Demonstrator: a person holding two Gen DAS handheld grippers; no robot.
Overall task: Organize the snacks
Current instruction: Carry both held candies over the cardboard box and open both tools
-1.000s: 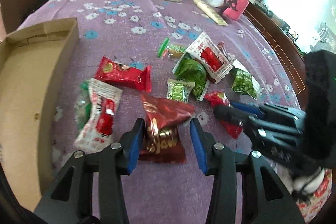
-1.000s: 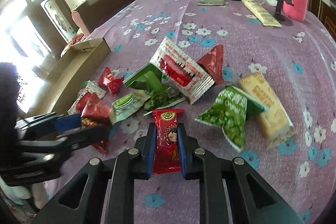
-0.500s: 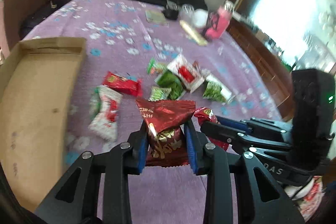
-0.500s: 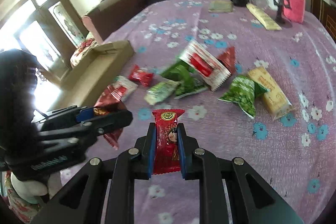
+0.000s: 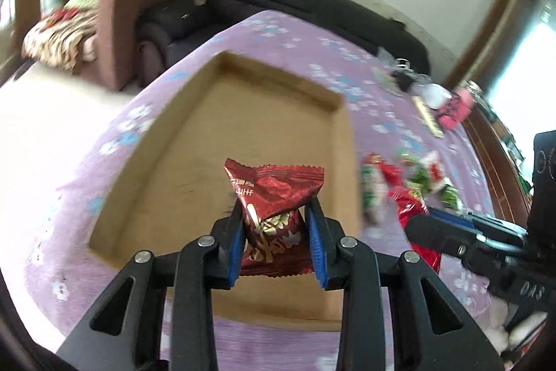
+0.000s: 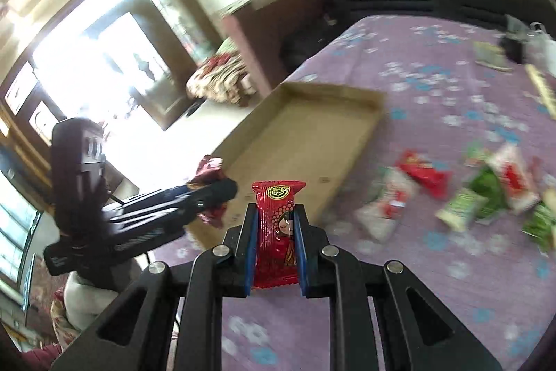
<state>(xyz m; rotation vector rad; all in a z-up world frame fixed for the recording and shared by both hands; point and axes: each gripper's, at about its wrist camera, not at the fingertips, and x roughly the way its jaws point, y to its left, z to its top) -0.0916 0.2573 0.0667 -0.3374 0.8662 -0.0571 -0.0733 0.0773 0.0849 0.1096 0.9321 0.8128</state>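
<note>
Carry step: left gripper (image 5: 278,240) clamps dark-red foil snack packet (image 5: 274,197) over cardboard tray (image 5: 243,113); right gripper (image 6: 277,244) clamps red candy bar (image 6: 277,232) short of tray's near edge. Next: lower, release inside tray.

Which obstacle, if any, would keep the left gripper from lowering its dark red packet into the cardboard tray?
Probably none: the left gripper holds the dark red packet over the cardboard tray, whose visible floor looks bare.

Right tongs (image 6: 276,218) clamp red snack packet (image 6: 277,232); cardboard tray (image 6: 299,145) ahead, loose snacks (image 6: 462,193) right.
</note>
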